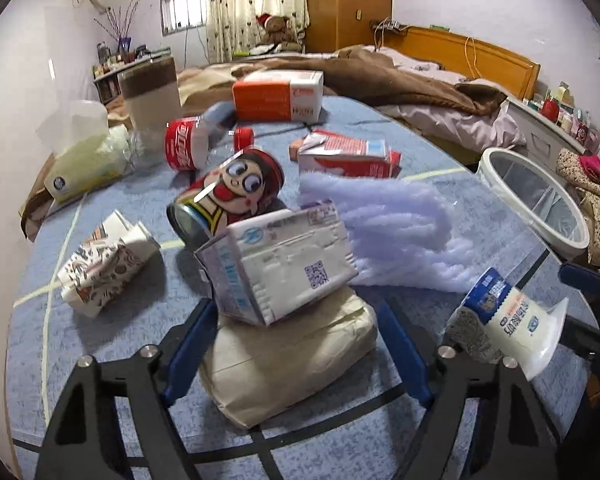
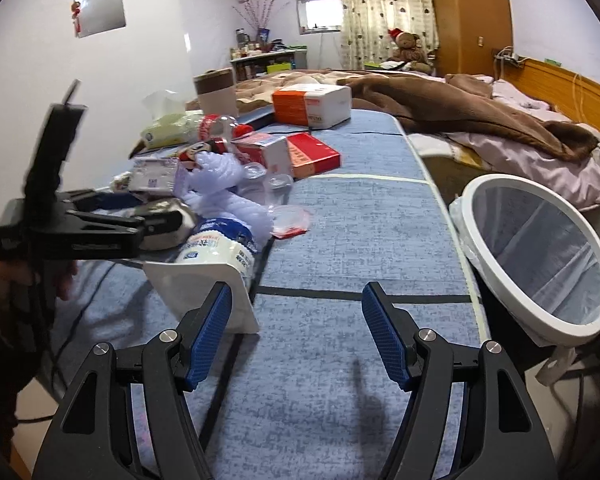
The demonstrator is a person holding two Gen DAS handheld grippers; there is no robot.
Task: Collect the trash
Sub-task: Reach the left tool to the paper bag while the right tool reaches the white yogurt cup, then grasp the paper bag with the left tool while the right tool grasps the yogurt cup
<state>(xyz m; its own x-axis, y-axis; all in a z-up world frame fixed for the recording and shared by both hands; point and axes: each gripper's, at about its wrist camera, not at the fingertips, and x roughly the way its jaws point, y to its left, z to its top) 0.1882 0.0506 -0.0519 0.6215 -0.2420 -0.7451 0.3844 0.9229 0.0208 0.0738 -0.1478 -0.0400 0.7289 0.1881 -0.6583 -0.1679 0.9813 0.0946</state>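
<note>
Left hand-held gripper (image 1: 296,344) open, fingers either side of beige paper packet (image 1: 288,364), apparently not clamped.

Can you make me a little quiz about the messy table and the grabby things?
1. True or false: the right hand-held gripper is holding a can.
2. What sits between the open left hand-held gripper's fingers? A) brown paper package B) teddy bear C) tissue box
3. Fill in: in the right wrist view, the white-rimmed bin stands off the table's ____ side.
Key: 1 false; 2 A; 3 right.
</note>
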